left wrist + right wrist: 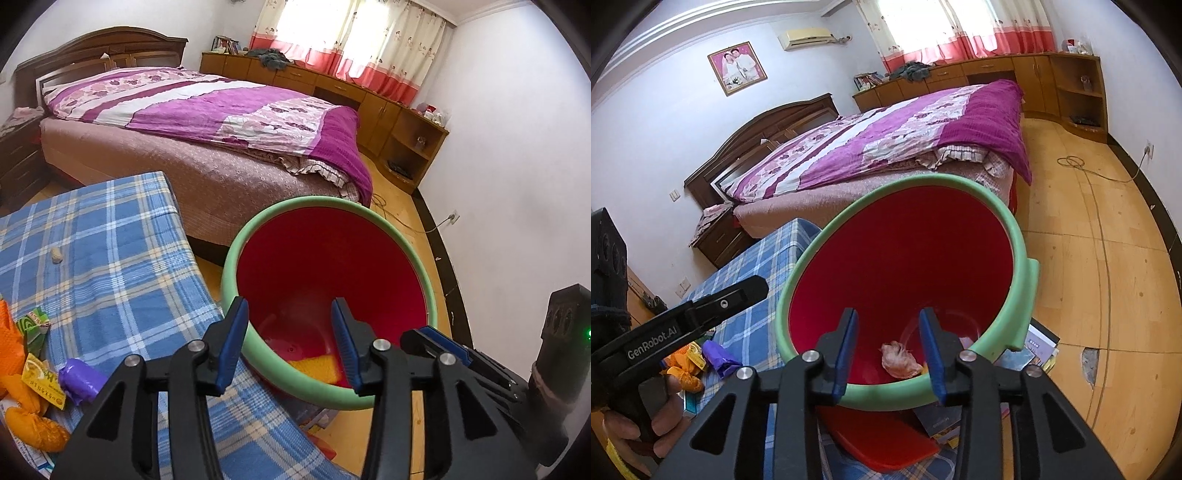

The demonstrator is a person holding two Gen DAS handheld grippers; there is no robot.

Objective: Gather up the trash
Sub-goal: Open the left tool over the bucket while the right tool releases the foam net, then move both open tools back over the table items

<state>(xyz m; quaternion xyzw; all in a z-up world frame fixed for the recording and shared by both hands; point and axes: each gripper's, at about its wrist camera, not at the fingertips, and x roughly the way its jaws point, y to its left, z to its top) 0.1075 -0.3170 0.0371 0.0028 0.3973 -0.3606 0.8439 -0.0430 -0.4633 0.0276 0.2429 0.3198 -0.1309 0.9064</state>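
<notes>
Your left gripper (701, 314) carried white "GenRobot.AI" lettering on black arm. Both jaws stood wide, holding nothing: left gripper's over near rim of red plastic bin (332, 258) with smooth green rim, right gripper (888, 350) likewise. Crumpled pinkish scrap (899, 360) lay inside bin. Orange peel (22, 398), yellow printed packet (42, 382), purple wrapper (79, 380) lay on blue plaid table (122, 266).
</notes>
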